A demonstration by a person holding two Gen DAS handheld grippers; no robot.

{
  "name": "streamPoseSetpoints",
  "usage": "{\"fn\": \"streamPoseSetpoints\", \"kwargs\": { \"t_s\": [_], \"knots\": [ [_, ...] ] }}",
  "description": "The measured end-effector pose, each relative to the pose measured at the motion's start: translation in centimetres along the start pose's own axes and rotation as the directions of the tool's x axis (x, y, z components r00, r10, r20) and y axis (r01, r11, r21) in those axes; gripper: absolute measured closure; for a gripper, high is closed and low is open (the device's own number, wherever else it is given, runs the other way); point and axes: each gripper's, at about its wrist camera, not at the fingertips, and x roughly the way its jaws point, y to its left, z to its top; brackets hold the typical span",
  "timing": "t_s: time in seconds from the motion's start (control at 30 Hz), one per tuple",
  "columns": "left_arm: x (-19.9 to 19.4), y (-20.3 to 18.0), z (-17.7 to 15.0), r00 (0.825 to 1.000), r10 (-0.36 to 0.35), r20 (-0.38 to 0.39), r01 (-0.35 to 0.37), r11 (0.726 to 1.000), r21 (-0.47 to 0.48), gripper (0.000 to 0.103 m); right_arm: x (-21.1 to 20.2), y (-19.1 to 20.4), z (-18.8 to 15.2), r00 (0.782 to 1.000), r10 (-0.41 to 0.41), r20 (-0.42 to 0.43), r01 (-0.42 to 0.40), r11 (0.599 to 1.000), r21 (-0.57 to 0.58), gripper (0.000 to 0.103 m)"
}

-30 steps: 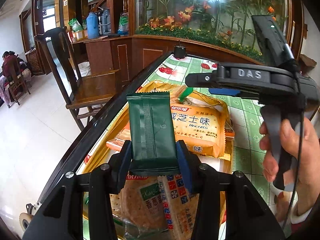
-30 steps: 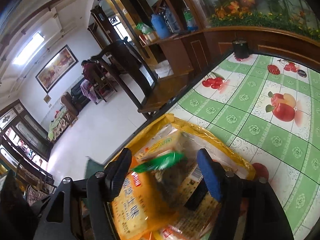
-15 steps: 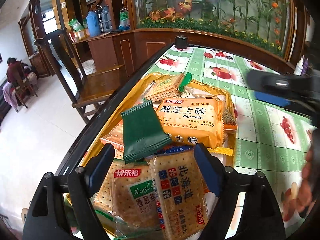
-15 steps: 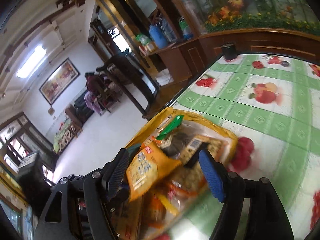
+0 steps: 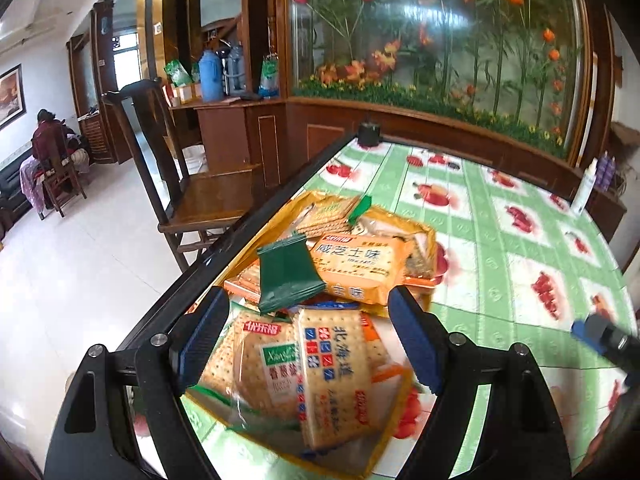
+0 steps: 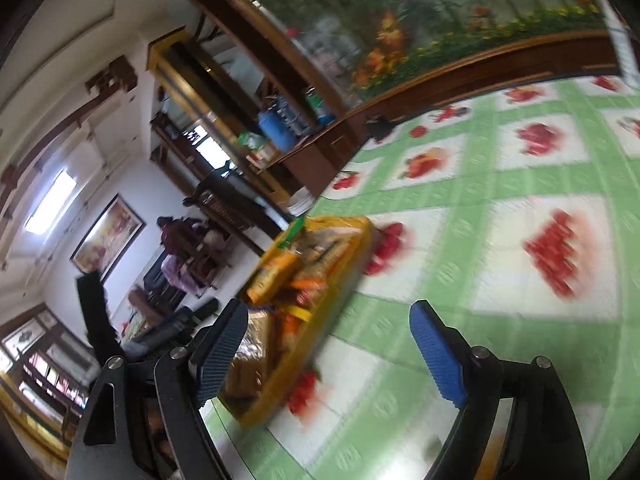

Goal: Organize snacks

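left gripper: jaws apart, empty, above yellow snack bag | green packet: lying atop bag's crackers | right gripper: jaws just widened, empty, beside bag

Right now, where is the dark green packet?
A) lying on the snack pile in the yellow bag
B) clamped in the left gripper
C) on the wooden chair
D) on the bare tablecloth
A: the dark green packet lies on the orange biscuit pack inside the yellow bag, beyond the open, empty left gripper.
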Motion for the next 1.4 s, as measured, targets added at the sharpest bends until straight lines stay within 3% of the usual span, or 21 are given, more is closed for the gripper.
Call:
{"fn": "streamPoseSetpoints", "kwargs": {
  "t_s": [0.2, 0.4, 0.6, 1.0, 1.13, 1.23, 1.3, 1.4],
  "knots": [
    [-2.0, -0.4, -0.4, 0.998, 0.037, 0.043, -0.036, 0.999, -0.025, 0.017, -2.1, -1.7, -2.2, 0.999, -0.035, -0.012, 0.036, 0.999, 0.034, 0.015],
    [-3.6, -0.2, -1.1, 0.997, 0.050, 0.064, -0.048, 0.998, -0.034, 0.017, -3.3, -0.7, -3.5, 0.999, -0.034, -0.007, 0.034, 0.999, 0.013, 0.010],
    [-5.4, 0.0, -1.6, 0.994, 0.006, 0.109, -0.003, 0.999, -0.035, 0.017, -3.9, 1.4, -4.6, 0.999, -0.045, -0.003, 0.045, 0.997, -0.056, 0.010],
    [-8.2, -0.2, -2.1, 0.979, 0.055, 0.195, -0.055, 0.998, -0.002, 0.017, -4.0, 4.6, -5.8, 0.999, -0.031, -0.017, 0.027, 0.984, -0.174, 0.009],
    [-9.4, -0.3, -2.7, 0.965, 0.085, 0.248, -0.091, 0.996, 0.012, 0.017, -4.1, 5.2, -6.3, 0.999, -0.039, -0.018, 0.035, 0.980, -0.198, 0.008],
    [-10.6, -0.1, -3.1, 0.957, 0.064, 0.283, -0.071, 0.997, 0.016, 0.017, -4.1, 5.6, -6.6, 0.999, -0.042, -0.018, 0.038, 0.976, -0.214, 0.008],
    [-11.5, 0.4, -3.4, 0.950, 0.016, 0.310, -0.020, 1.000, 0.011, 0.017, -4.2, 5.9, -6.8, 0.999, -0.049, -0.016, 0.044, 0.971, -0.233, 0.007],
    [-12.9, 0.9, -3.9, 0.935, 0.013, 0.353, -0.019, 1.000, 0.016, 0.017, -4.2, 6.7, -7.0, 0.998, -0.059, -0.011, 0.054, 0.960, -0.275, 0.007]
  ]
}}
